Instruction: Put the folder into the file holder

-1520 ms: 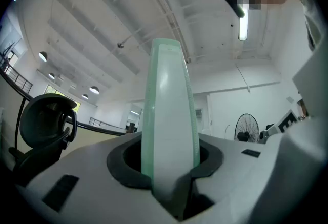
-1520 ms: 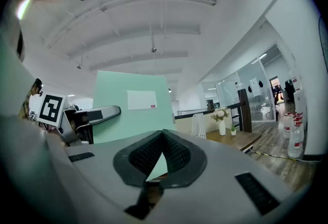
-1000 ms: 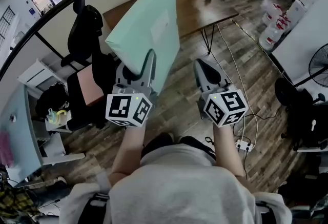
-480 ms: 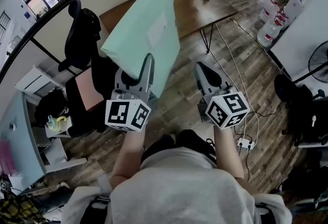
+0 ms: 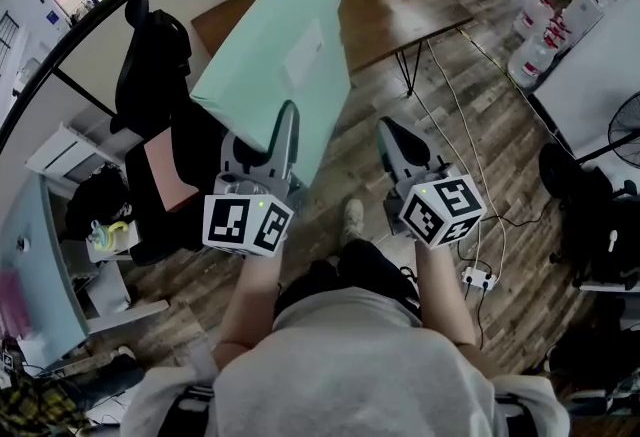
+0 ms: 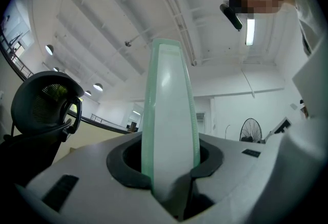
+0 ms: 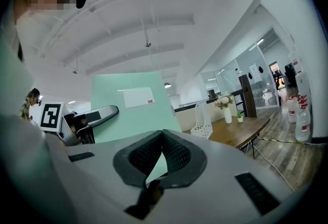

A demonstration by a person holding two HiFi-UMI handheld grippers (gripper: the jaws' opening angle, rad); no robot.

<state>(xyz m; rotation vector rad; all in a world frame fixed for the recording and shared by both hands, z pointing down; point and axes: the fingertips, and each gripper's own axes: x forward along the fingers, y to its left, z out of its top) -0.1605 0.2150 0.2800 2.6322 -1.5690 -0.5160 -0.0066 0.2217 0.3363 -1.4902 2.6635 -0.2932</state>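
Your left hand-held gripper [image 6: 172,170] pinches the folder [image 6: 171,100]; your right hand-held gripper [image 7: 163,133] is closed, empty. Right gripper view shows the file holder [image 7: 203,118]; left's doesn't.

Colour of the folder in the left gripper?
Pale mint green folder with a white label; best in the head view.

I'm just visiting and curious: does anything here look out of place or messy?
Nothing looks spilled or broken. The green folder is clamped by its lower edge in the left gripper and leans in mid-air, short of the table. Loose cables trail across the floor.
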